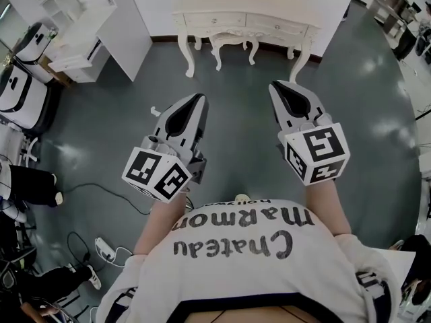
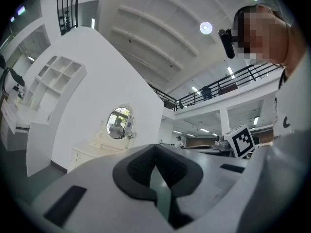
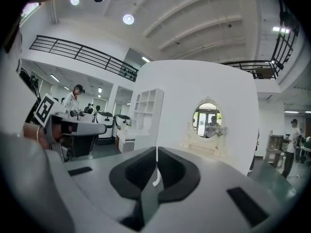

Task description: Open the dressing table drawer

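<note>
Well ahead of the fingers stood the cream, carved dressing table [image 1: 246, 5] on curved legs, its drawer [image 1: 215, 20] shut. Both the left gripper [image 1: 197, 99] and the right gripper [image 1: 278, 86] had their fingers pressed together, empty. The shirt [image 1: 256, 274] read "Chateau".

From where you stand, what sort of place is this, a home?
Likely a big hall with a staged room, not a home: a dressing table against a free-standing white wall, a railed balcony overhead.

Bright, even light comes from round white ceiling lamps [image 2: 206, 27]. The glossy grey-green floor [image 1: 377, 66] shows soft glare. Fisheye edges curve and darken.
</note>
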{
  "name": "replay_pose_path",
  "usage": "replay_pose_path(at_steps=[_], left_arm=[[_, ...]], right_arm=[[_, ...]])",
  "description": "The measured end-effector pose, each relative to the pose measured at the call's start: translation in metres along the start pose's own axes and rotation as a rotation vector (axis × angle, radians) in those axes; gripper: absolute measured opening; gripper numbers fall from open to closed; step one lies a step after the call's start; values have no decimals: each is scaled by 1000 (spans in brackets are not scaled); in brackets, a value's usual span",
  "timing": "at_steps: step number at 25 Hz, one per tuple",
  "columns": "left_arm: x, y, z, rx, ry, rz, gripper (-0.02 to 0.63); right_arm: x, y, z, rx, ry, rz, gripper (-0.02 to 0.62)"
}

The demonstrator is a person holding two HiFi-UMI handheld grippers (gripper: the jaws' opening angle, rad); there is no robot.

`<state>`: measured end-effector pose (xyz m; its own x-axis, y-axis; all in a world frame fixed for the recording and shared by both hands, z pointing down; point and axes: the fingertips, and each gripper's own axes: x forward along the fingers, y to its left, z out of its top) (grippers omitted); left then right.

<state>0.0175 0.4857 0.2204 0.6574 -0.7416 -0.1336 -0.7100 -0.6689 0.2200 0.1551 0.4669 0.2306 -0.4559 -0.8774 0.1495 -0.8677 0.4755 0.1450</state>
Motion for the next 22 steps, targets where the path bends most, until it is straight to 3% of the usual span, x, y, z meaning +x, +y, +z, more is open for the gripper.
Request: replay_pose_path(at_steps=[13, 22], left_arm=[[51, -3, -14, 18, -78, 43, 21], [56, 8, -39, -15, -44, 73, 21]], right_arm=[[13, -60, -30, 51, 2, 32, 29], [29, -60, -63, 113, 57, 70, 29]])
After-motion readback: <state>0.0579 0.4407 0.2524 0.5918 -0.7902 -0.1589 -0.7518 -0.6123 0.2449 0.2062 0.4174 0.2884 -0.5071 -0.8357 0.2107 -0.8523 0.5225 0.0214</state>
